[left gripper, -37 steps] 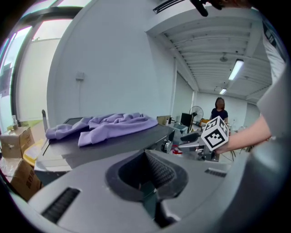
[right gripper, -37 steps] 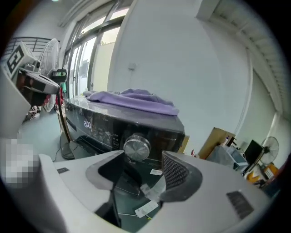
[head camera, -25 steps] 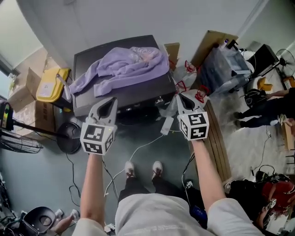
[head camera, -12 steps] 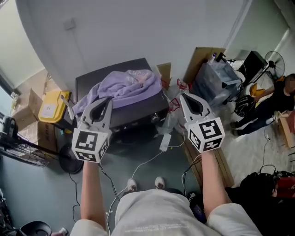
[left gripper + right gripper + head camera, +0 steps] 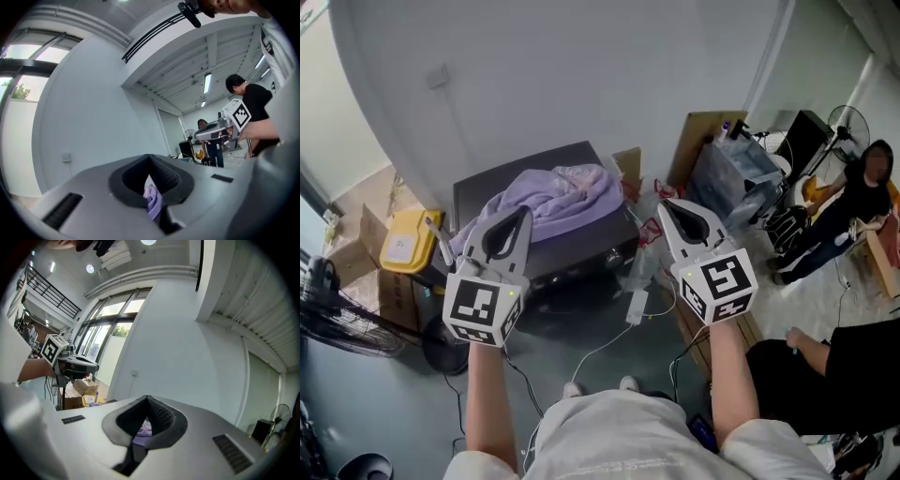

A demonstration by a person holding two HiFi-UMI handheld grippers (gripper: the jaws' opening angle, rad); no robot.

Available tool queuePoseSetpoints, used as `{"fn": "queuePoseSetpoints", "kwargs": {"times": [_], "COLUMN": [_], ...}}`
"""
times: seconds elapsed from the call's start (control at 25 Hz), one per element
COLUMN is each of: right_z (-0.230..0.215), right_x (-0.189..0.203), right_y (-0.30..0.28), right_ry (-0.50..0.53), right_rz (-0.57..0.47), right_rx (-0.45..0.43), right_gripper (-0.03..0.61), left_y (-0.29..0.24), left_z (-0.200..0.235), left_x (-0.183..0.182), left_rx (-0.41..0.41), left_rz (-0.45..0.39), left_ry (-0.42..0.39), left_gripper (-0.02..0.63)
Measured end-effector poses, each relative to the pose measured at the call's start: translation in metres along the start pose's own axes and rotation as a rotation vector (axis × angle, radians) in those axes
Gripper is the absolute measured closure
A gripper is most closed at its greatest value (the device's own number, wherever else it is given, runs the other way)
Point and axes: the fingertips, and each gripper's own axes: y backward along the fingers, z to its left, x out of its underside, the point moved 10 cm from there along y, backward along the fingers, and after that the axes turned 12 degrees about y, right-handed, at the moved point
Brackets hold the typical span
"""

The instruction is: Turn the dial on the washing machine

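Observation:
The washing machine (image 5: 478, 192) is a dark box against the white wall, with a purple garment (image 5: 548, 202) heaped on its lid. Its front panel (image 5: 581, 251) lies in shadow and I cannot pick out the dial. My left gripper (image 5: 522, 212) hovers in the air before the machine's left part, shut and empty. My right gripper (image 5: 664, 206) hovers off the machine's right corner, also shut with nothing in it. Both point at the machine without touching it. The garment (image 5: 152, 201) shows past the shut left tips, and the same garment (image 5: 144, 430) past the right ones.
A yellow container (image 5: 401, 239) and cardboard boxes (image 5: 375, 281) stand left of the machine, with a fan (image 5: 337, 314) nearer me. A white power strip (image 5: 636, 305) and cables lie on the floor. A plastic-covered crate (image 5: 733, 178) and two people (image 5: 853, 202) are at the right.
The machine now sits smaller and farther up in the head view, and my feet have nearly slid out of the bottom. Both grippers stay shut and level. A person has appeared at the lower right.

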Motion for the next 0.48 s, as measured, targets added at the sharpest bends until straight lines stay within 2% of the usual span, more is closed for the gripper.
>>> {"fn": "queuePoseSetpoints", "kwargs": {"times": [0.48], "right_z": [-0.0016], "right_x": [-0.0038], "right_y": [0.0030], "right_ry": [0.026], "right_rz": [0.005], "right_rx": [0.023], "right_gripper": [0.565], "left_y": [-0.0017], "left_z": [-0.0036], "left_x": [-0.0046], "left_rx": [0.021], "left_rz": [-0.008], "left_ry": [-0.018], "left_gripper": [0.600]}}
